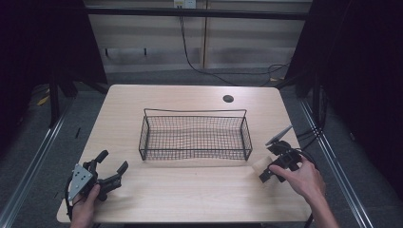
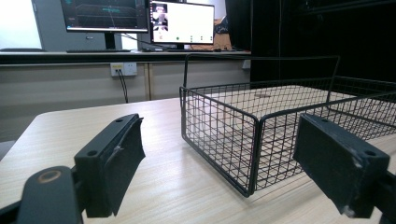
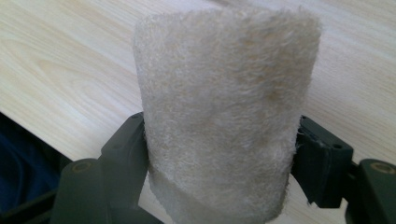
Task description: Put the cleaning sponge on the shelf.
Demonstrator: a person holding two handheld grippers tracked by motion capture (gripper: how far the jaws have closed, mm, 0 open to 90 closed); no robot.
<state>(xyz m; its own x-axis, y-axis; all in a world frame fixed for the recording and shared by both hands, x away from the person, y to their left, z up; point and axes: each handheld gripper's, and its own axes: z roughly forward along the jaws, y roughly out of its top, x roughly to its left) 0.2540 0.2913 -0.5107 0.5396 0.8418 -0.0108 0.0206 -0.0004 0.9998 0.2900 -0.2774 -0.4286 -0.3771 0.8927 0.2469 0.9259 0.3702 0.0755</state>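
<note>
A black wire basket (image 1: 195, 135) stands in the middle of the light wooden table (image 1: 190, 190) with nothing in it; its near corner (image 2: 254, 154) fills much of the left gripper view. At the table's front left my left gripper (image 1: 113, 161) (image 2: 219, 172) is open, jaws wide apart, pointing toward the basket. At the front right my right gripper (image 1: 263, 170) (image 3: 222, 158) is shut on a beige fuzzy roll (image 1: 260, 166) (image 3: 224, 112), which stands between the two jaws, close above the tabletop.
A round cable hole (image 1: 228, 99) sits near the table's far edge. Cables trail off the table's right side. Monitors (image 2: 140, 18) stand on a desk beyond the table. Bare tabletop lies in front of the basket.
</note>
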